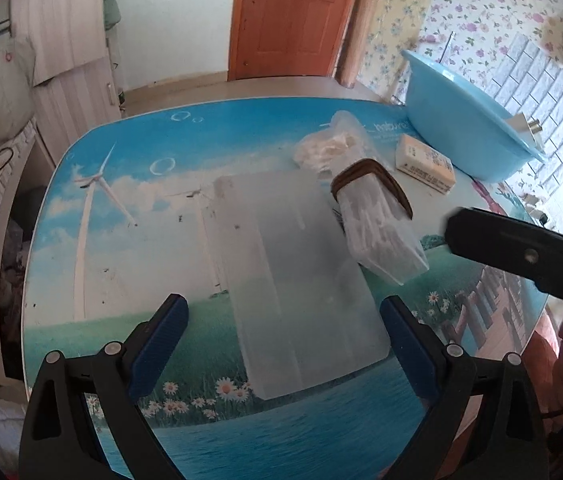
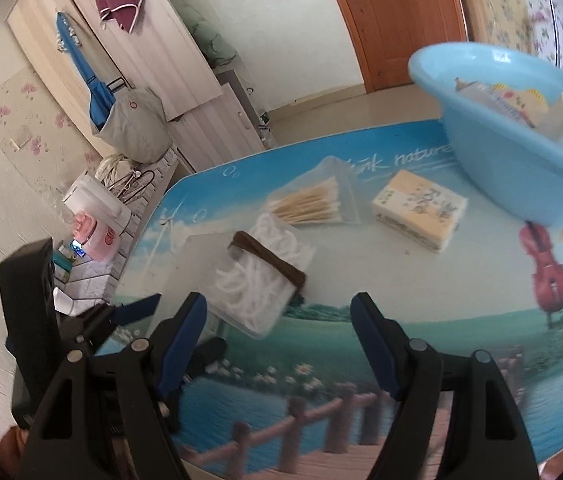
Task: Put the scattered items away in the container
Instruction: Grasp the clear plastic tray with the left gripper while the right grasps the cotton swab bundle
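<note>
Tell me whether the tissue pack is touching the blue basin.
Apart. In the right wrist view, a strip of bare table shows between the tissue pack and the blue basin.

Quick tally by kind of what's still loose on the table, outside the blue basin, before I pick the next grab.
Clear plastic boxes: 2, an empty-looking box and a box of white picks leaning on it, with a brown band round it.
Bags of cotton swabs: 1.
Tissue packs: 1.
Total: 4 loose; the basin already holds some.
</note>
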